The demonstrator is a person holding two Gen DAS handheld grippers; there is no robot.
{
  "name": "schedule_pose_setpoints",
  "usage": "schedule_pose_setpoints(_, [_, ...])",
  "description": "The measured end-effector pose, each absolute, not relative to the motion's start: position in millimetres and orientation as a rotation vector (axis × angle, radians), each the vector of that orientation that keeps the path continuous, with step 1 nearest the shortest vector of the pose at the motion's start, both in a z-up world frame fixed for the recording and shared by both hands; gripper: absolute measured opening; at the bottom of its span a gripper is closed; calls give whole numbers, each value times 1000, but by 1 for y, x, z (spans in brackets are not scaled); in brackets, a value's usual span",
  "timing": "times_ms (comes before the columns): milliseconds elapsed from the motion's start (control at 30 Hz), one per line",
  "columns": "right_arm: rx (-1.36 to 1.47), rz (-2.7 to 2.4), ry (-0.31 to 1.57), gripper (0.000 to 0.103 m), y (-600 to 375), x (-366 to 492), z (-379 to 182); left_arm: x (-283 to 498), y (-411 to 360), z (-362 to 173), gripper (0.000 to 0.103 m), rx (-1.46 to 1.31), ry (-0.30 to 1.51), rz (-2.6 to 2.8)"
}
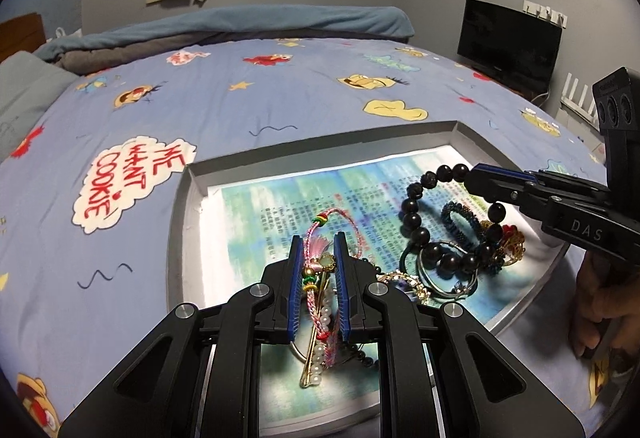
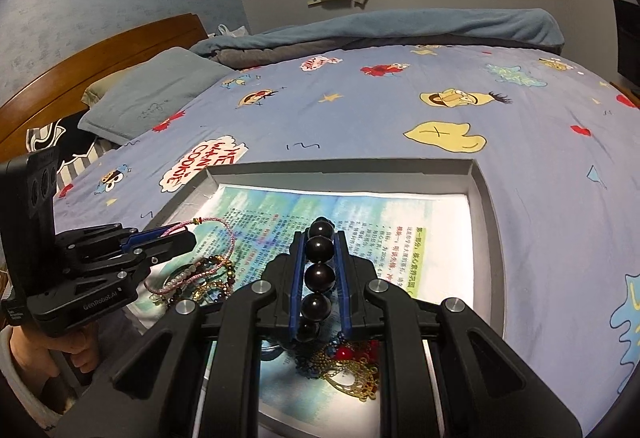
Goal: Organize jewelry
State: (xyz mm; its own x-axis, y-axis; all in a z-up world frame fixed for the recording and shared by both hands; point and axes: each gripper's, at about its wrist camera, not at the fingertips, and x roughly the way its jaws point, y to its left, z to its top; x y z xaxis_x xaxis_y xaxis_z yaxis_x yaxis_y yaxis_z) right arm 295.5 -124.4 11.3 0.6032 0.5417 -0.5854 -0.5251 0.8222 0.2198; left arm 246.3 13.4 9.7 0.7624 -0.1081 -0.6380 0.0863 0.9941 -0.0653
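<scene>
Both pairs of fingers are clenched on jewelry: your left gripper (image 1: 318, 258) pinches a pink woven cord bracelet (image 1: 320, 238) with coloured knots and a pale charm, and your right gripper (image 2: 320, 270) clamps a dark bead bracelet (image 2: 319, 276), its glossy round beads lined up between the blue pads (image 2: 297, 278). You seem to be at the separating step, each hand drawing one piece out of the tangle. That tangle sits in the shallow grey tray (image 1: 192, 198) on the bed, which is lined with a printed paper sheet (image 1: 280, 198). From the left wrist view the pile gathers toward the tray's near right corner: a blue beaded ring (image 1: 460, 218), a red and gold chain piece (image 1: 510, 242), thin metal bangles (image 1: 440, 274) and a pearl strand (image 1: 324, 318) lying under your left fingers. The far half of the tray is bare paper, so there is room to lay pieces out apart. The next move likely calls for lifting slowly, because the bead loop drapes over the blue ring and the cord runs beside the pearls; either could drag a neighbour along. Carry each piece toward the far edge and set it down flat, well apart from the rest.
</scene>
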Motion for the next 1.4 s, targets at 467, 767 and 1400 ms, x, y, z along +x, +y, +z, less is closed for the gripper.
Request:
schedule_pose_setpoints(467, [76,587,599,56,-145,280,18,227,9,11,83,-4,642,-49])
schedule_pose_setpoints(767, [70,591,552,72,-161,253,19,200,9,18,94,-47,597,-60])
schedule_pose_setpoints(1400, [-32,564,477,97,-170,185,13,126,8,7,98,-119,484,-19])
